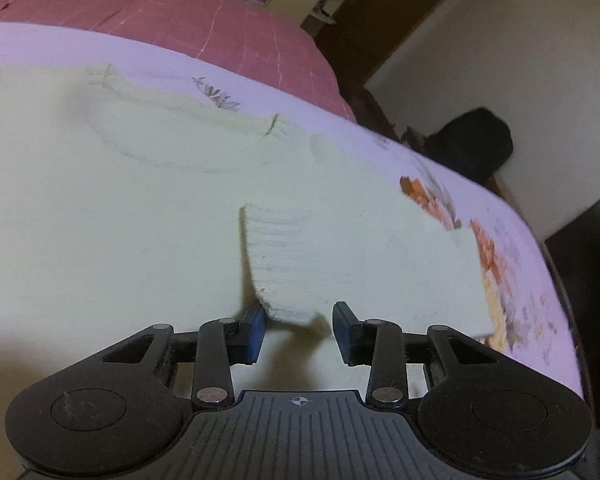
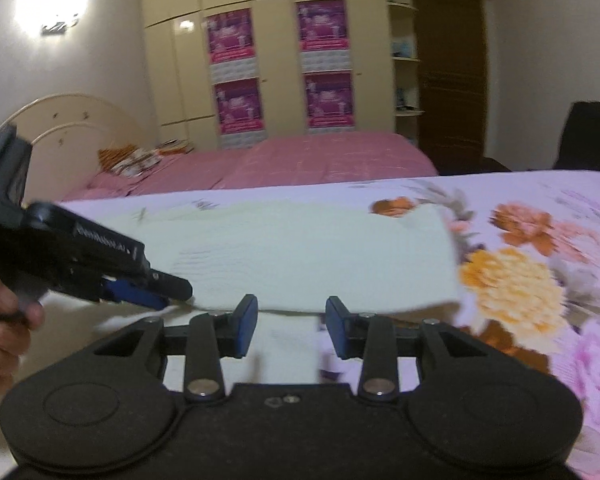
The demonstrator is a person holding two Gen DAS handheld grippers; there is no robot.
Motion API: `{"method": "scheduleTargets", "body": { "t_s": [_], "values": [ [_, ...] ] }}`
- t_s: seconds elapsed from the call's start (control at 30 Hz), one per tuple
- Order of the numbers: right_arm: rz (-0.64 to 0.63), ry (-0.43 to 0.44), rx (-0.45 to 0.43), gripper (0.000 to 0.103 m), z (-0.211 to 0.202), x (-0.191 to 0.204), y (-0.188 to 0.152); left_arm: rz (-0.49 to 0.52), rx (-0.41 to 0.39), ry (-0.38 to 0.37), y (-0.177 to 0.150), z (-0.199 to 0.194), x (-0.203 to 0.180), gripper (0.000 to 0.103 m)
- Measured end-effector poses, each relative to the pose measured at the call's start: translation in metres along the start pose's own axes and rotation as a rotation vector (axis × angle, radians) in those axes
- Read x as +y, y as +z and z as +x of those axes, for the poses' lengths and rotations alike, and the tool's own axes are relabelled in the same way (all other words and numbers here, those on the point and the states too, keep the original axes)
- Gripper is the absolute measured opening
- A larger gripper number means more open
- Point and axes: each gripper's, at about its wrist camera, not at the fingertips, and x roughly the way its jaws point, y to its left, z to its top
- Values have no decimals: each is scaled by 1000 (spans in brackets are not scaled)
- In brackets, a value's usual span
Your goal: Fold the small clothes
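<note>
Item: pale knit garment (image 1: 148,216), cream-green, lying spread on a floral bedspread (image 2: 540,280) that covers the near bed. One ribbed sleeve or cuff end (image 1: 284,264) is folded back over the body, its tip reaching toward the camera.

Left claw (image 1: 298,330): jaws part-spread, the cuff tip lying in the gap. The blue pad on the left side touches the knit; the other pad stands clear, so nothing is pinched yet. In the right wrist view this claw (image 2: 172,296) comes in low from the left, held in a hand (image 2: 4,320).

Right claw (image 2: 291,326): jaws part-spread, astride the garment's near edge (image 2: 340,306); the pads do not appear to press on the fabric. Blur limits certainty.

Step in hand, judged: taking hold of the near edge and the sleeve for a fold. The next move calls for both claws to close on fabric, then carry it across the body without dragging the lower layer.

Edges and room: the bedspread drops away at right; bare floral cloth lies open beyond the garment's right end. A pink bed (image 2: 320,160) stands behind, wardrobe (image 2: 260,60) beyond it.
</note>
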Motion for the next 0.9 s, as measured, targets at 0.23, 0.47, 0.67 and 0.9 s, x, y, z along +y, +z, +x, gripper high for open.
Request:
{"method": "scheduleTargets", "body": {
  "t_s": [0.23,0.47,0.67,0.9],
  "values": [
    [74,-34,16,37,-3,-23,-7,-40,-65,-3,-6,-6,16,4],
    [117,-38,18,37,-1,-33,-4,-16,-217,81,25,-69,57,3],
    [148,-28,42,37,13,-33,-5,-26,-233,167,31,-93,96,3],
    [144,-16,81,37,30,-25,-7,-33,-246,204,31,-100,113,3]
  ]
}}
